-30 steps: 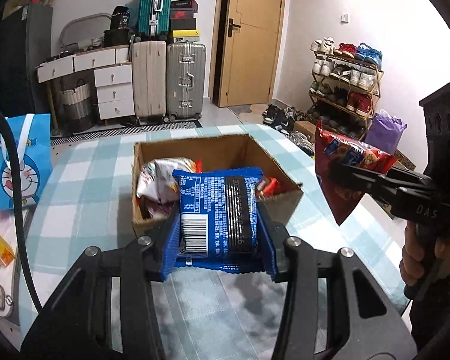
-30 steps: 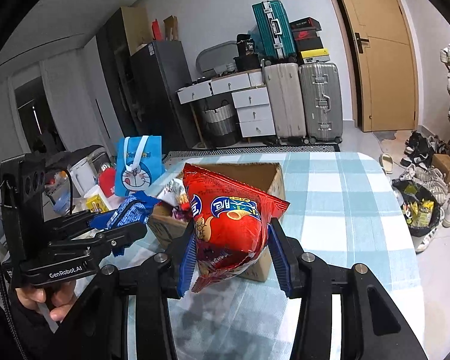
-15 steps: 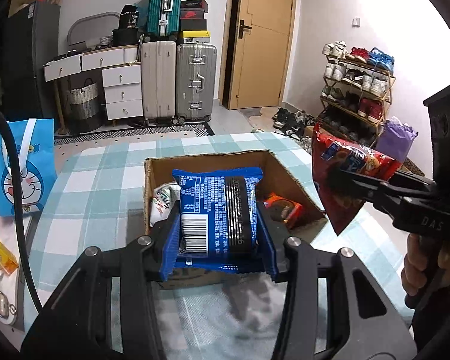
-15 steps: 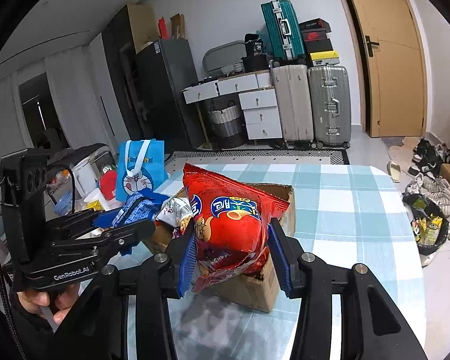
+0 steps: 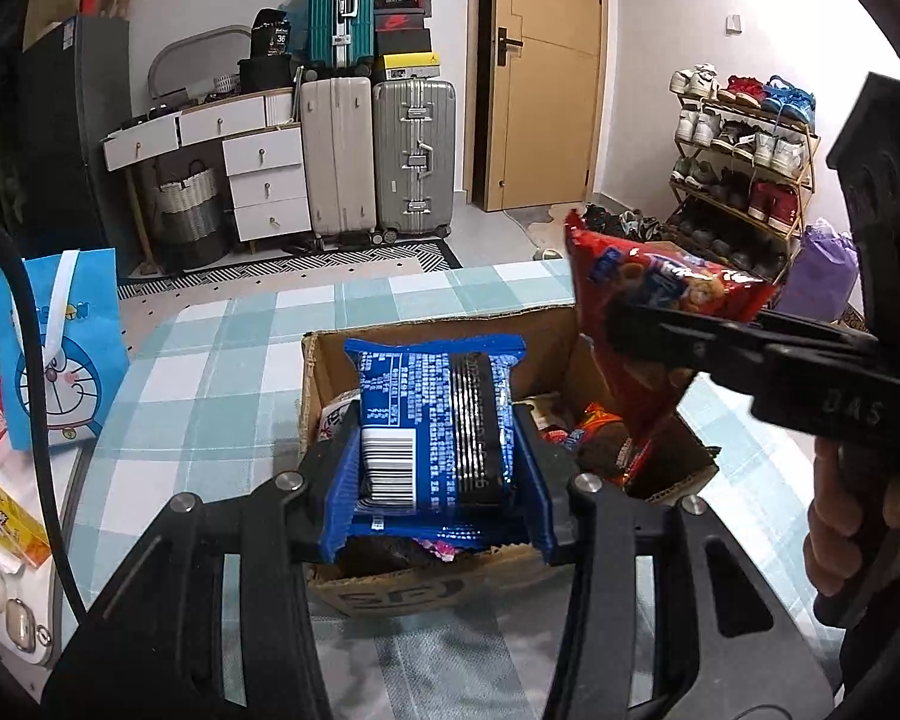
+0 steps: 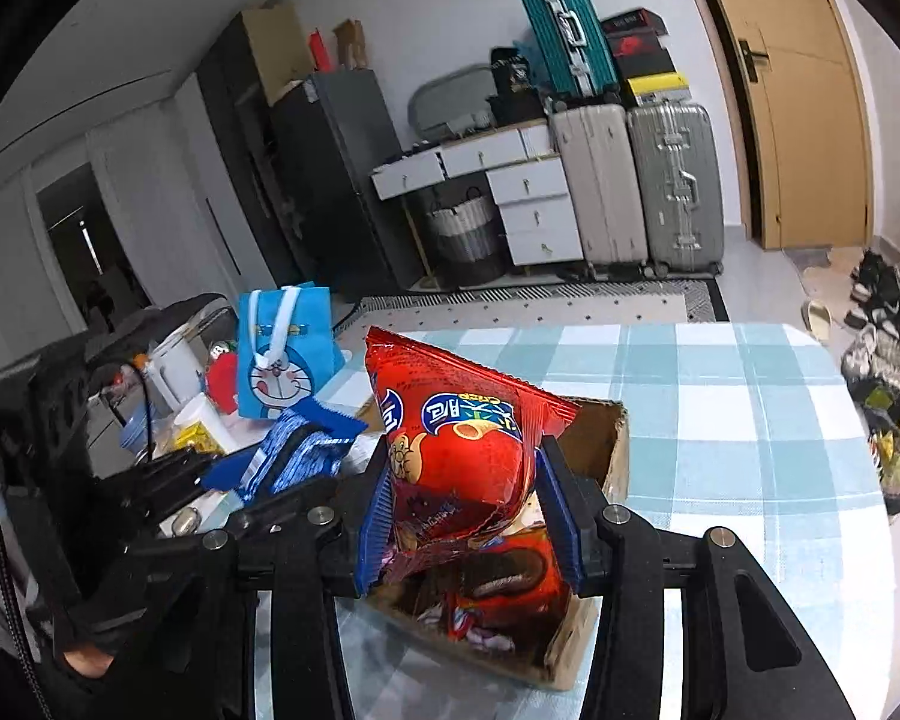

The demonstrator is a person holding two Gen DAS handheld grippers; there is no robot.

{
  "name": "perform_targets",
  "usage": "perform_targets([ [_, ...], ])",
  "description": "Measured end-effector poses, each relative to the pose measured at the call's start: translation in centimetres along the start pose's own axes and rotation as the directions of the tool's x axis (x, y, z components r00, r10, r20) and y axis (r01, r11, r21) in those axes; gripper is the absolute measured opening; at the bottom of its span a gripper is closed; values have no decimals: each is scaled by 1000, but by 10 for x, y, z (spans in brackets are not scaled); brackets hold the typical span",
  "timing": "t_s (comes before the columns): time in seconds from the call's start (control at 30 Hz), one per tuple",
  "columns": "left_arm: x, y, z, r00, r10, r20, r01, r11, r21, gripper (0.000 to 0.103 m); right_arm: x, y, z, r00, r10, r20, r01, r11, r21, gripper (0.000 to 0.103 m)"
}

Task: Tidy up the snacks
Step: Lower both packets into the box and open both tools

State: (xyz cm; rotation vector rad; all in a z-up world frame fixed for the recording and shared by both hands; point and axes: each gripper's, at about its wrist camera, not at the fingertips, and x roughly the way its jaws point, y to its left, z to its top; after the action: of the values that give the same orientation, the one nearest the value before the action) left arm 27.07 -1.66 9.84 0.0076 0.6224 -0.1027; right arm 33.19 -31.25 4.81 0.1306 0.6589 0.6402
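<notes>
**Two soft packets held over the snack box**

We had the left gripper (image 5: 435, 468) clamped on a blue cookie packet (image 5: 435, 414), its blue pads pressing the packet's two long edges near the barcode end. We had the right gripper (image 6: 468, 516) clenched on a red snack bag (image 6: 456, 456), pinching it low down so that the puffed upper part stood above the fingers. Both packets hung above the open cardboard box (image 5: 402, 591), which sat on the checked tablecloth (image 5: 222, 372) and already held several other wrapped snacks.

We judged both packets light. The blue one looked fairly firm, as a tray of biscuits would be, so the hold across its narrow width seemed sound. The red bag was air-filled, crinkly and slick; its foil had creased where the pads bit, and we thought a hard squeeze could crush the contents. A pinch at a sealed seam would suit it better than one across the belly.

A blue cartoon gift bag (image 6: 285, 354) stood well apart, at the table's left edge.
</notes>
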Motion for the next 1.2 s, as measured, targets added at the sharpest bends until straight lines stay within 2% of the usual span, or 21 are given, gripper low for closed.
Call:
perform_targets([
  [0.4, 38, -9, -3, 1000, -2, -23, 3, 999, 42, 43, 39, -16, -4, 998, -39, -53, 39, 999, 4, 45],
  [0.67, 65, -11, -8, 999, 16, -48, -13, 999, 48, 43, 51, -21, -13, 995, -70, -71, 69, 997, -20, 45],
  [0.8, 82, -10, -10, 997, -4, -80, 6, 1000, 29, 43, 53, -21, -15, 994, -76, -76, 74, 997, -24, 45],
  [1.0, 91, -9, -10, 996, -4, -88, 6, 999, 32, 43, 58, -17, -18, 992, -89, -92, 84, 995, -49, 45],
  [1.07, 88, -10, -11, 997, 9, -80, -5, 999, 46, 43, 56, -16, -17, 993, -78, -93, 73, 996, -50, 51],
  [1.1, 86, -10, -10, 997, 11, -81, -7, 999, 51, 44, 54, -15, -16, 993, -76, -86, 71, 996, -52, 51],
  [1.17, 80, -9, -8, 997, -1, -73, 5, 999, 49, 52, 45, -13, -15, 996, -70, -63, 66, 996, -67, 54],
  [1.2, 76, -8, -8, 998, -3, -60, 5, 999, 43, 63, 41, -11, -14, 996, -75, -55, 71, 995, -72, 57],
])
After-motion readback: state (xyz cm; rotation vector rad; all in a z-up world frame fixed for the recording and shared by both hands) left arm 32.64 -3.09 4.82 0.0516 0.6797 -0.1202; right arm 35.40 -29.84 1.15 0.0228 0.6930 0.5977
